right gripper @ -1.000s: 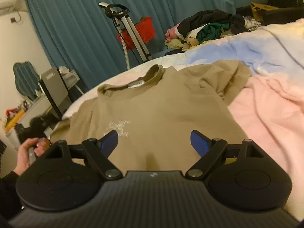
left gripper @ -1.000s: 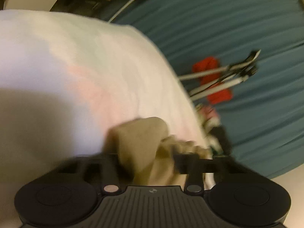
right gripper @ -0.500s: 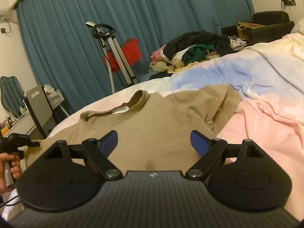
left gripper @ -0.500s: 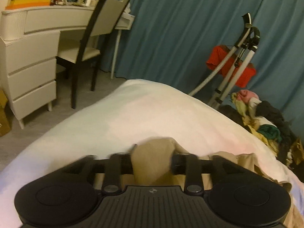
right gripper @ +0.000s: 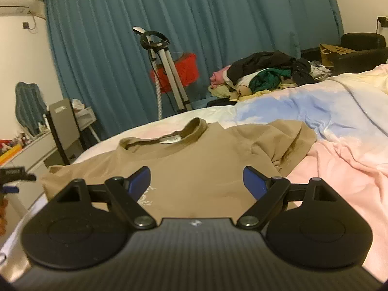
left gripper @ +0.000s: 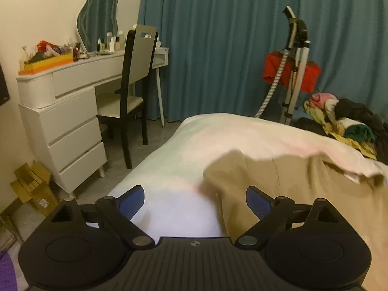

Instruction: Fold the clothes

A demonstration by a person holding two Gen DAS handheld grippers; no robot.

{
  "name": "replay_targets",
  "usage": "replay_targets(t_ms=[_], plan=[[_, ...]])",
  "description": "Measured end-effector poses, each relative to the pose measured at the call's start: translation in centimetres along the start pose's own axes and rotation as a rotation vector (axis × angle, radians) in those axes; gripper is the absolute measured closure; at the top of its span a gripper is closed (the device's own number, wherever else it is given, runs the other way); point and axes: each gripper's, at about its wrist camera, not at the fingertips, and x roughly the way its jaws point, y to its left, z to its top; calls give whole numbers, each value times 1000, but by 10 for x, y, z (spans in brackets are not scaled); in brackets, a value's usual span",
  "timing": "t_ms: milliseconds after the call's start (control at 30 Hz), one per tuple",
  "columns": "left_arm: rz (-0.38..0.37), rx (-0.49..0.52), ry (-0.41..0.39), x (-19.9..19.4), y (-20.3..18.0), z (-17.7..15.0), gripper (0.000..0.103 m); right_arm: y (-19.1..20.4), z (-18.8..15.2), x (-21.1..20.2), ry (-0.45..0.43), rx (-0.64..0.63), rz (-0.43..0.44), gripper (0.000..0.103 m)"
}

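A tan T-shirt (right gripper: 198, 167) lies spread face up on the bed, collar toward the curtain, its right sleeve crumpled. My right gripper (right gripper: 196, 181) hovers open over the shirt's chest, holding nothing. In the left wrist view the shirt's left sleeve (left gripper: 232, 177) lies loose on the white duvet, its edge blurred. My left gripper (left gripper: 194, 202) is open just before that sleeve, nothing between its blue pads (left gripper: 131, 201). The left gripper's tip (right gripper: 14, 172) shows at the far left of the right wrist view.
The pastel duvet (right gripper: 339, 131) covers the bed. A heap of clothes (right gripper: 262, 72) sits at the far side. A garment steamer (left gripper: 293, 68) stands before the teal curtain. A white dresser (left gripper: 63, 111) and chair (left gripper: 135, 82) stand left of the bed.
My left gripper was shut on the tan sleeve; it has opened and the sleeve has dropped onto the duvet. The right gripper stayed open and rose slightly.
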Motion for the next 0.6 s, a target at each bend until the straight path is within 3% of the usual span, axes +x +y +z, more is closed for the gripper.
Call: replay_targets(t_ms=[300, 433, 533, 600], plan=[[-170, 25, -23, -132, -48, -91, 9, -14, 12, -22, -15, 57, 89, 18], [-244, 35, -28, -184, -68, -130, 9, -45, 22, -21, 30, 192, 115, 19], [-291, 40, -1, -184, -78, -152, 9, -81, 26, -3, 85, 295, 60, 28], [-323, 42, 21, -182, -84, -164, 9, -107, 25, 16, 137, 341, 0, 44]])
